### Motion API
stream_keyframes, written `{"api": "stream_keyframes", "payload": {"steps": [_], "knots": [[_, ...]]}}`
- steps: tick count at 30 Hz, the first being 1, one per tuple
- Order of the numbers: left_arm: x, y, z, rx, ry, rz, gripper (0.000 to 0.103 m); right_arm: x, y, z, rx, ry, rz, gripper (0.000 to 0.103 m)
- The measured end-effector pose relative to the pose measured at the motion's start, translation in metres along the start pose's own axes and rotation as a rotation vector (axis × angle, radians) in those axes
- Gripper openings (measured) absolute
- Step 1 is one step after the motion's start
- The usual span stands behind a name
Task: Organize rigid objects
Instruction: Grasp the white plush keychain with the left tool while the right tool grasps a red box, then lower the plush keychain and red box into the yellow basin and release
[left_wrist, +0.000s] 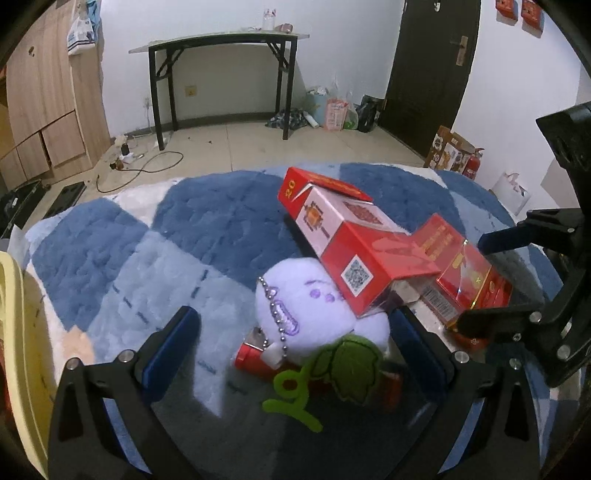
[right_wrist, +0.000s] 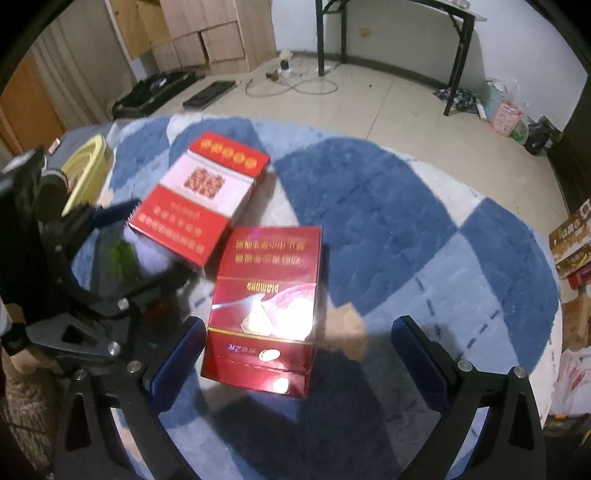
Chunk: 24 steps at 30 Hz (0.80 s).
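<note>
The left gripper (left_wrist: 291, 345) stands wide open, gripping nothing. Between its jaws lies a white plush toy (left_wrist: 314, 314) with green leaves, resting on a red lighter (left_wrist: 253, 360). A red-and-white cigarette box (left_wrist: 354, 251) lies tilted just ahead of the jaws, its near end on the plush, close to the right-hand finger. The right gripper (right_wrist: 299, 354) is also wide open; a dark red cigarette box (right_wrist: 266, 306) lies flat on the blue checked blanket (right_wrist: 406, 206) between its jaws, close against the left-hand finger, well clear of the other.
</note>
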<state>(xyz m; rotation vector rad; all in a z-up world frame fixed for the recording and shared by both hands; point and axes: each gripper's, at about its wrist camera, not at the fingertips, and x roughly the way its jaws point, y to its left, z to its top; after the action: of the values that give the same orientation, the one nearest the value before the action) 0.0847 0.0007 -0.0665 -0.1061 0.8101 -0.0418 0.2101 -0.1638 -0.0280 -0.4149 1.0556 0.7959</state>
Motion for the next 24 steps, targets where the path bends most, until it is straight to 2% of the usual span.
{"api": "stream_keyframes", "payload": {"steps": [4,6,7,10,14,15,16,17,19,22,24], "knots": [[-0.002,0.004,-0.002,-0.009,-0.003,-0.002,0.084,0.006,0.005,0.004,-0.023,0.014,-0.016,0.103],[-0.004,0.004,-0.001,-0.002,-0.003,-0.014,0.064,0.010,0.010,0.006,-0.039,0.025,-0.032,0.103],[-0.005,0.004,-0.001,-0.005,-0.004,-0.017,0.058,0.014,0.012,0.007,-0.045,0.030,-0.041,0.103],[-0.007,0.007,0.001,-0.009,0.010,-0.033,0.057,0.020,0.019,0.010,-0.072,0.031,-0.079,0.100],[-0.017,0.014,0.005,-0.013,0.025,-0.031,0.057,0.021,0.031,0.007,-0.182,0.004,-0.101,0.074],[-0.021,0.015,0.006,-0.011,0.027,-0.035,0.057,0.019,0.033,0.004,-0.210,-0.007,-0.095,0.070],[-0.024,0.018,0.007,-0.013,0.032,-0.047,0.057,0.017,0.034,0.001,-0.226,-0.014,-0.094,0.062],[-0.029,0.023,0.007,-0.026,0.047,-0.105,0.057,0.015,0.035,0.000,-0.240,-0.021,-0.093,0.058],[-0.035,0.033,0.007,-0.045,0.051,-0.163,0.057,0.010,0.034,-0.005,-0.256,-0.025,-0.080,0.056],[-0.046,0.046,0.007,-0.056,0.038,-0.121,0.057,-0.004,0.033,-0.010,-0.267,-0.060,-0.062,0.056],[-0.053,0.059,0.008,-0.102,0.015,-0.118,0.057,-0.016,0.032,-0.013,-0.273,-0.100,-0.051,0.055]]}}
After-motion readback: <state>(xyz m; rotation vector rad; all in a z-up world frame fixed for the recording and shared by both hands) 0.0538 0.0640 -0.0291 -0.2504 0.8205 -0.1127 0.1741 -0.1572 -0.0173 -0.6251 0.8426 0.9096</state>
